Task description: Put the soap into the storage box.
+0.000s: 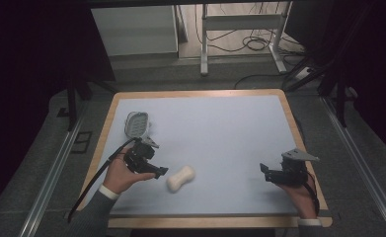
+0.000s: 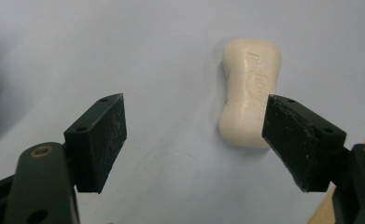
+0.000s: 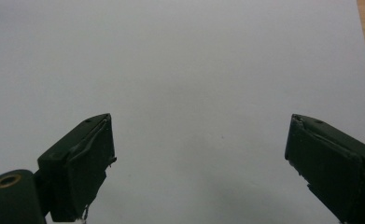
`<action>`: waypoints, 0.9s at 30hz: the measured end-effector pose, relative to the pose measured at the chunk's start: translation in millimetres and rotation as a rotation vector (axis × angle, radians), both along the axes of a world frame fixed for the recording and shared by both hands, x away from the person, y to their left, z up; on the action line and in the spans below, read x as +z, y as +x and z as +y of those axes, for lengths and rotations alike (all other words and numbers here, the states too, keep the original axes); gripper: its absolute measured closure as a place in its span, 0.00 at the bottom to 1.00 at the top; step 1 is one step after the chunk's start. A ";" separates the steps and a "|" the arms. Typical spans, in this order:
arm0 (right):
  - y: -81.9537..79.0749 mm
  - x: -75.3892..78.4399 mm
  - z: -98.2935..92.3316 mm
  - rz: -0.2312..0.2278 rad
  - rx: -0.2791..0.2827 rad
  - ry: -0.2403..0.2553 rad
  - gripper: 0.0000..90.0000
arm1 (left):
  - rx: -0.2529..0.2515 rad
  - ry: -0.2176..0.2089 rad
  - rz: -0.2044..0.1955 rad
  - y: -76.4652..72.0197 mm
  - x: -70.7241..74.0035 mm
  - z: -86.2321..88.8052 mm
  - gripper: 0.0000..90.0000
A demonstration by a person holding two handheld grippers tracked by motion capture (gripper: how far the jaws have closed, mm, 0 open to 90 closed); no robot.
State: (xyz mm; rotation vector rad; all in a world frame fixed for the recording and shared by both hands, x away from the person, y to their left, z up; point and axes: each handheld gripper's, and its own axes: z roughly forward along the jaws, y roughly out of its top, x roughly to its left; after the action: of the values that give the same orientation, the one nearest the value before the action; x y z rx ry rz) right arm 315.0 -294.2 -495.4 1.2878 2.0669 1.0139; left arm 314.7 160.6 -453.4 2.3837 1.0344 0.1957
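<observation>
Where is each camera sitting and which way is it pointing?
High view: above the person's side, facing forward and down on the table; both hands, left tongs, right tongs, soap dish.
Left gripper view: on the left tongs, looking down at the soap bar; open black jaws.
Right gripper view: on the right tongs, facing bare table; open jaws.
High and left gripper views share the soap bar.

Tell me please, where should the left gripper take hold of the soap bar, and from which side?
Probably at the narrow waist of the soap bar, coming from above. It lies flat on the pale mat, so only its long sides are free. The left gripper is open but sits off to one side; centre it first.
</observation>
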 end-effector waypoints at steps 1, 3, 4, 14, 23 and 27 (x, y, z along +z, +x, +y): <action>0.0 0.0 0.0 0.000 0.000 0.000 0.09 | 0.000 0.000 0.000 0.0 0.0 0.0 0.25; 0.0 0.2 -0.3 0.000 -0.004 -0.001 0.09 | -0.009 0.001 0.000 0.9 0.2 -2.5 0.25; 0.1 0.2 -0.3 0.000 -0.003 0.000 0.09 | -0.011 0.008 0.002 2.1 0.1 -5.0 0.25; -0.4 0.5 -0.5 0.002 -0.007 -0.002 0.09 | -0.022 0.027 -0.007 1.9 3.5 -15.2 0.25; 0.1 -0.7 0.2 0.007 -0.001 -0.009 0.09 | -0.057 0.050 0.015 2.3 -0.8 -30.2 0.25; 0.0 -1.0 -0.6 0.008 -0.005 -0.009 0.09 | -0.081 0.054 0.040 2.2 -6.1 -38.7 0.25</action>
State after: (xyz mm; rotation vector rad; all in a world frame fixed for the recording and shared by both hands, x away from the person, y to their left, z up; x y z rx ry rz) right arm 315.0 -294.8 -496.4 1.2940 2.0712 0.9980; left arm 316.9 121.9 -459.5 2.4825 0.9592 0.1492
